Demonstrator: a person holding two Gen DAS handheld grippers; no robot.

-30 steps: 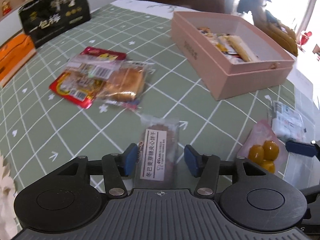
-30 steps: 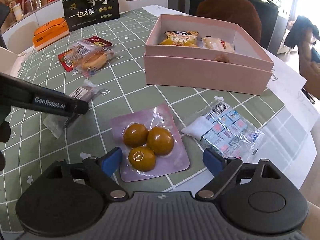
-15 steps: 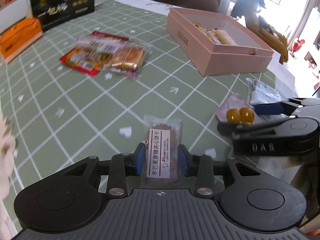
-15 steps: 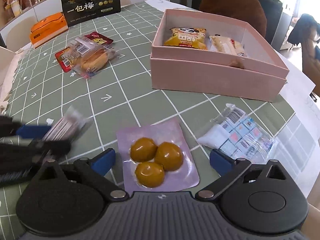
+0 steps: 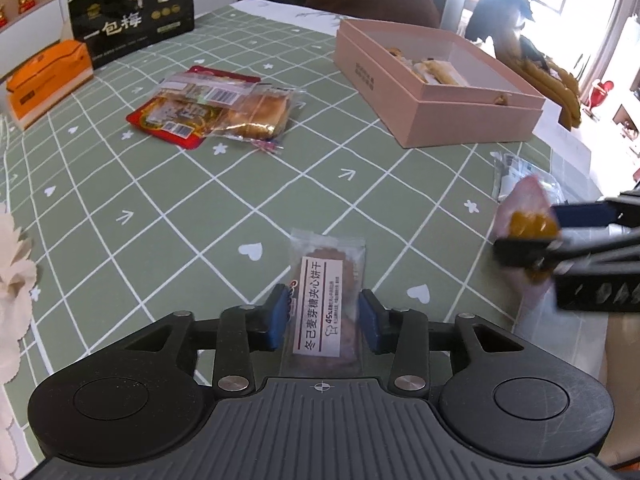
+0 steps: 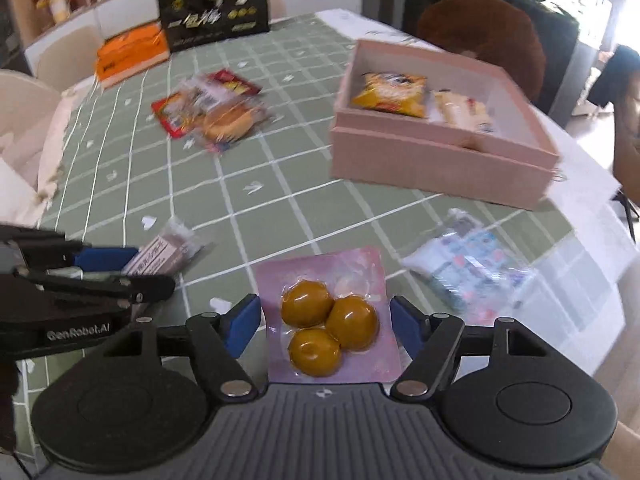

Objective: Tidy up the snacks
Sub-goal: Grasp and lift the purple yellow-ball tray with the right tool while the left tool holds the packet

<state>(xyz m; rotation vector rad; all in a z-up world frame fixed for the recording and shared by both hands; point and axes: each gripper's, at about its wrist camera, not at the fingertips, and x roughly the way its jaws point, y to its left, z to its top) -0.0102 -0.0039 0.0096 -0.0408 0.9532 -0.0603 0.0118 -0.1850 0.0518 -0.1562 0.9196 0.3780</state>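
Observation:
My left gripper (image 5: pixel 323 322) is shut on a clear-wrapped biscuit pack (image 5: pixel 326 300) with a white label and holds it above the green checked tablecloth. My right gripper (image 6: pixel 326 326) is shut on a pink pack of three yellow-brown balls (image 6: pixel 330 326) and holds it off the table. The pink open box (image 6: pixel 436 164) stands to the far right and holds a yellow snack bag (image 6: pixel 390 92) and a pale wrapped snack (image 6: pixel 460 110). It also shows in the left wrist view (image 5: pixel 460 120). Each gripper shows in the other's view.
A red pack and a bread pack (image 5: pixel 224 110) lie together at the far left of centre. A clear bag of small blue-and-white packets (image 6: pixel 468 268) lies near the right table edge. A black gift box (image 5: pixel 132 12) and an orange box (image 5: pixel 48 80) stand at the far edge.
Both grippers have risen with their packs. The right gripper closed on the pink pack and lifted it. The left gripper shut on the biscuit pack about a half second earlier.

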